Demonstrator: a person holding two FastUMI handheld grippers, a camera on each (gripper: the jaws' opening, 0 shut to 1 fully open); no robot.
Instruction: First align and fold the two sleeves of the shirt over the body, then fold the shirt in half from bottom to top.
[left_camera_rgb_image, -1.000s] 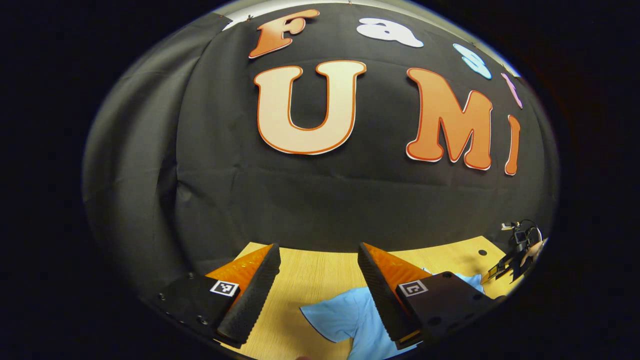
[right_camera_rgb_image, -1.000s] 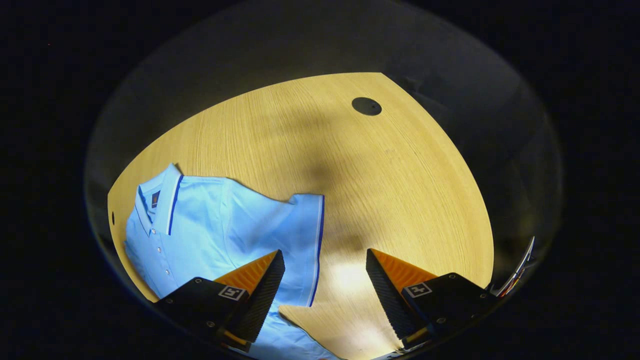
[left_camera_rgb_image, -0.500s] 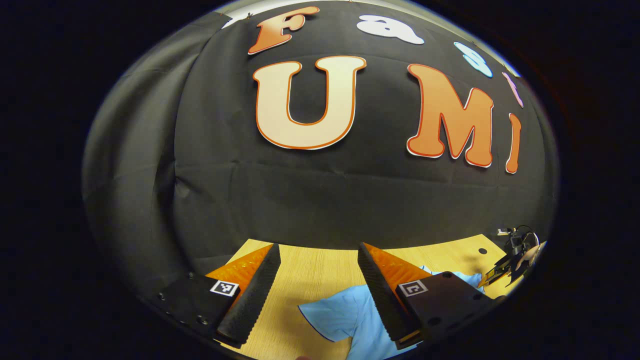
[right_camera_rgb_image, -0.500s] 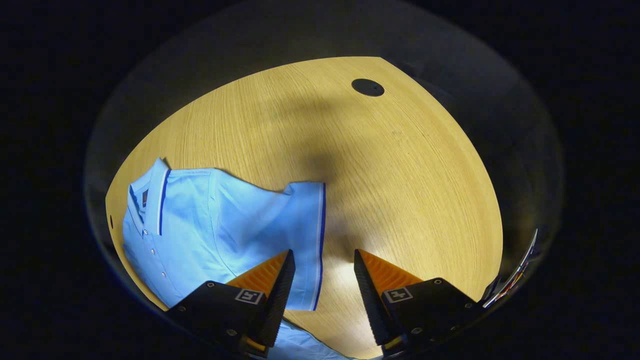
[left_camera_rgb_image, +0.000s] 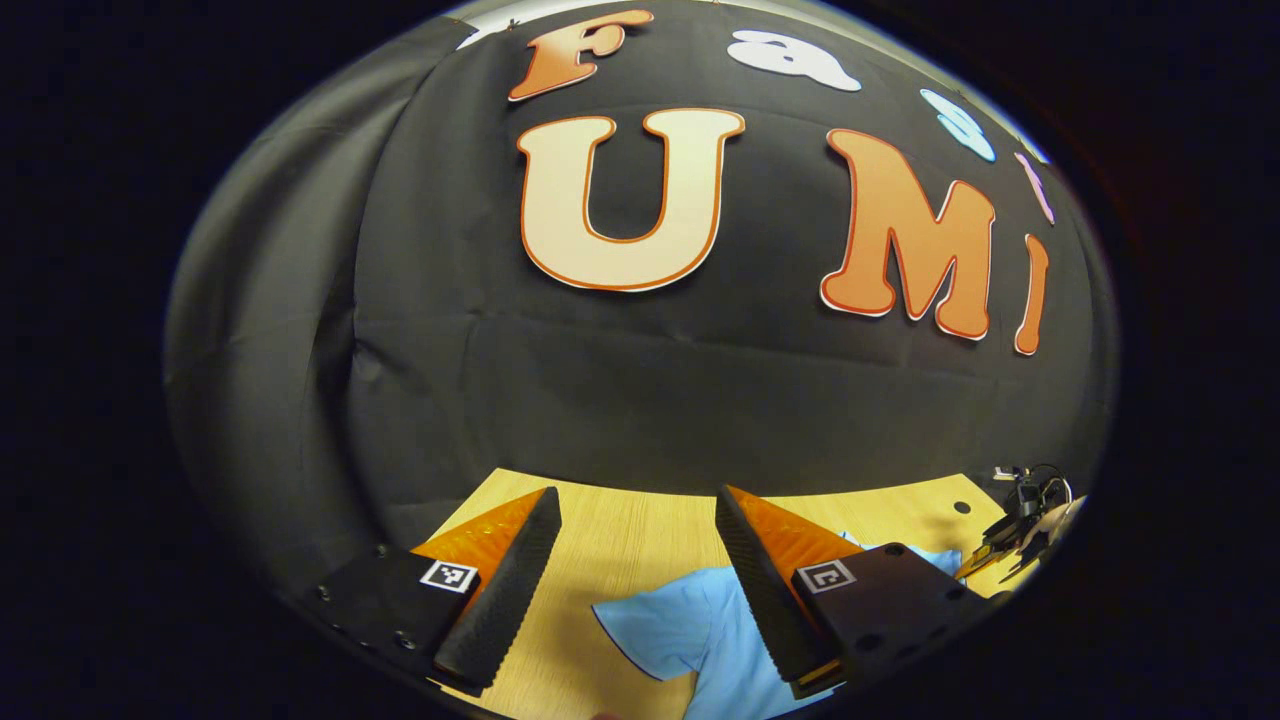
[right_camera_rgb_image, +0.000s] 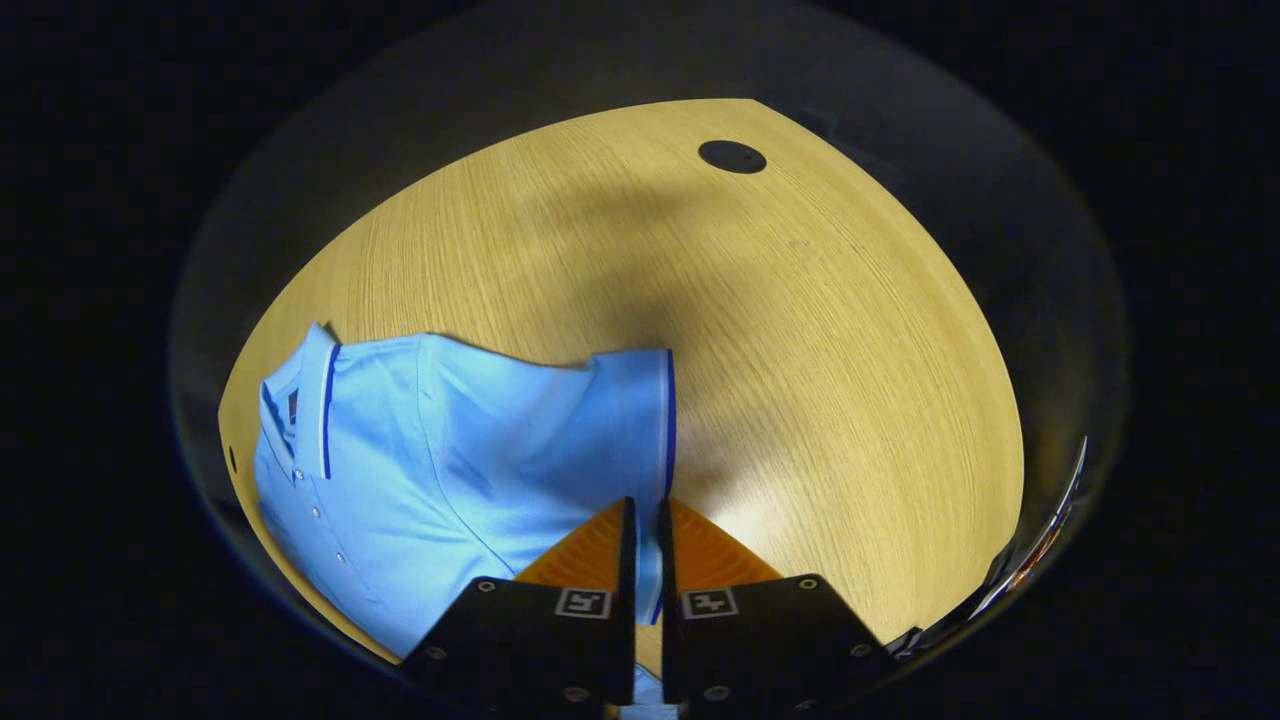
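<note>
A: Right gripper (right_camera_rgb_image: 640, 530): your fingers are closed to a narrow slit, and the trimmed sleeve (right_camera_rgb_image: 610, 440) hem runs into that slit. It looks pinched; whether both pads truly press the cloth I judge rather than see.

B: And the other one?

A: Left gripper (left_camera_rgb_image: 635, 590): your fingers stand wide apart, holding nothing, touching nothing. It hangs above the table (left_camera_rgb_image: 620, 520), aimed mostly at the booth wall.

B: Item in hand?

A: Shirt (right_camera_rgb_image: 400, 480): light blue polo, lying flat on the table. In the right gripper view it spreads from 8 o'clock toward centre, collar (right_camera_rgb_image: 305, 400) at 9 o'clock, button placket below it, sleeve reaching to 6 o'clock. In the left gripper view the other sleeve (left_camera_rgb_image: 660, 630) lies at 6 o'clock, under your open fingers.

B: Handling?

A: Likely light, soft and limp; no stiffness except the collar and the banded hems. It should drape and drag, so the body may shift if you pull hard. Not fragile. Possibly slippery on the smooth wood.

B: Where do I take hold?

A: At the sleeve hems; the banded edge gives the firmest bite. The left sleeve's hem sits just below your open fingers.
</note>
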